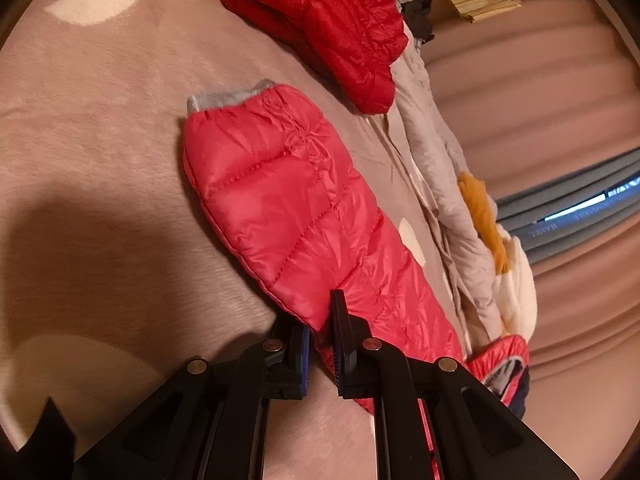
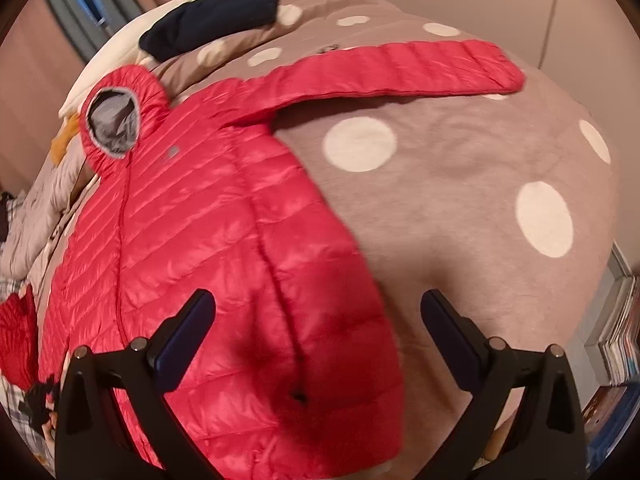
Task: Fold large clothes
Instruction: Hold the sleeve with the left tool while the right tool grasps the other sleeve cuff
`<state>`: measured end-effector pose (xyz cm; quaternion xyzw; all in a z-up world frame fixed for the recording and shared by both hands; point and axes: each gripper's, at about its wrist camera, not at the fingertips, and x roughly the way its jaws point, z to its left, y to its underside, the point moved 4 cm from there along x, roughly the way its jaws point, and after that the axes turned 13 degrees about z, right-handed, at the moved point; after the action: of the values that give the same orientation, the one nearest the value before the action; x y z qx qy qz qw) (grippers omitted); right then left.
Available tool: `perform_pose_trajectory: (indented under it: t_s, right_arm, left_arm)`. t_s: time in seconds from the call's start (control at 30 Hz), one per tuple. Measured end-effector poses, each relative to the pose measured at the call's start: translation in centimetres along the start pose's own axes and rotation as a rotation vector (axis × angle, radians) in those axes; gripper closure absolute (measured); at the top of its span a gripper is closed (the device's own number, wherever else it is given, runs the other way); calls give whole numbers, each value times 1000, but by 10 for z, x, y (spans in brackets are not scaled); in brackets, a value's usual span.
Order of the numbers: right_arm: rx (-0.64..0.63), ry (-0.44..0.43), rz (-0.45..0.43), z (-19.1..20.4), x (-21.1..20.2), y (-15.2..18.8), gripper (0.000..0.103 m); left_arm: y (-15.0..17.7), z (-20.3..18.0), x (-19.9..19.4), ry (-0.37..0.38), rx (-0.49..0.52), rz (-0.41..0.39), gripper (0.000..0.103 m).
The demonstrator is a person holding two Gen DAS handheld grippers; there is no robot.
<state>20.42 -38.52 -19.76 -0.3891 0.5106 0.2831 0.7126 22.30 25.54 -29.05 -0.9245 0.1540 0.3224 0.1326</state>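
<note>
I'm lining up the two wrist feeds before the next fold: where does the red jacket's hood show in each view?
Left wrist: hood low at the right edge, beside the left gripper, which is shut on the sleeve.
Right wrist: hood upper left, grey lining facing the camera; open right gripper above the hem.
Shared landmark: the orange patch on the pale bedding next to the hood.

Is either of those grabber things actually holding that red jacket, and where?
The left hand-held gripper is clamped on the red jacket's sleeve, at its edge. The right hand-held gripper is open, holding nothing.
</note>
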Motion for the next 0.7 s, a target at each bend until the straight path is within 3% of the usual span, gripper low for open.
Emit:
perform_pose_trajectory:
  t_s: [0.37,0.7]
  right_arm:
    - [14,-22,-22,-16,-4,-14,0]
    - [27,-23,-116,-27,-17,-70,0]
  left_arm:
    - [8,5,-7,-23,-2,-11,92]
    - [10,-3,-3,-70,-9,-41,92]
